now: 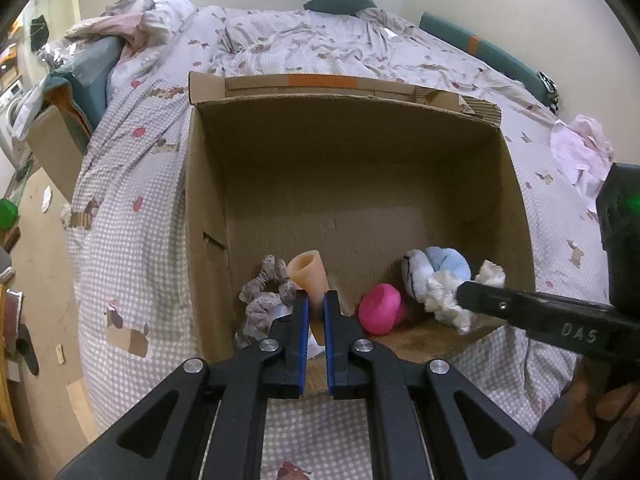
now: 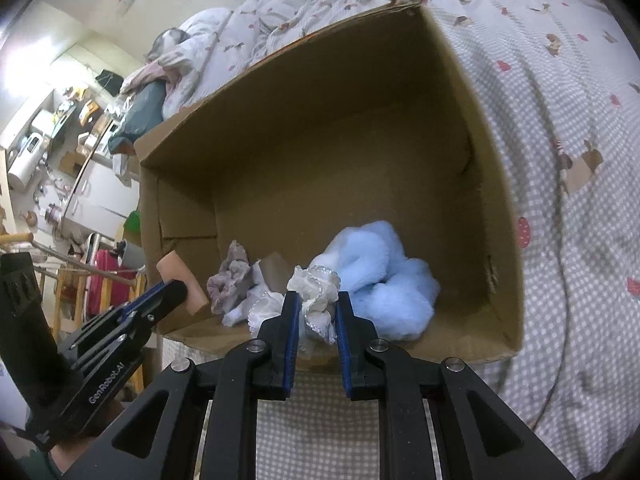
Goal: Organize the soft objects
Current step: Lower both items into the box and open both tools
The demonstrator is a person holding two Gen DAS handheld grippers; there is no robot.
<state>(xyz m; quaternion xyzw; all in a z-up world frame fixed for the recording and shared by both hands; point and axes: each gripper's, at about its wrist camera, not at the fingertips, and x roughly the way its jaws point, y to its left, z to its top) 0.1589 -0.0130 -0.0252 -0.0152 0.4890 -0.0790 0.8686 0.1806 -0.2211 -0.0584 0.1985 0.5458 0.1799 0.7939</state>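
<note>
Your left gripper (image 1: 316, 300) pinches a peach-coloured soft foam cone (image 1: 308, 276) between its blue pads, over the near left corner of the open brown cardboard box (image 1: 360, 148). Your right gripper (image 2: 316, 304) clamps a white frilly fabric scrunchie (image 2: 316, 292) above the box's near edge. Inside lie a grey scrunchie (image 1: 264, 288), a pink ball (image 1: 380, 308) and a fluffy light-blue plush (image 2: 380, 272). The box sits on a checked bedspread (image 1: 132, 184).
</note>
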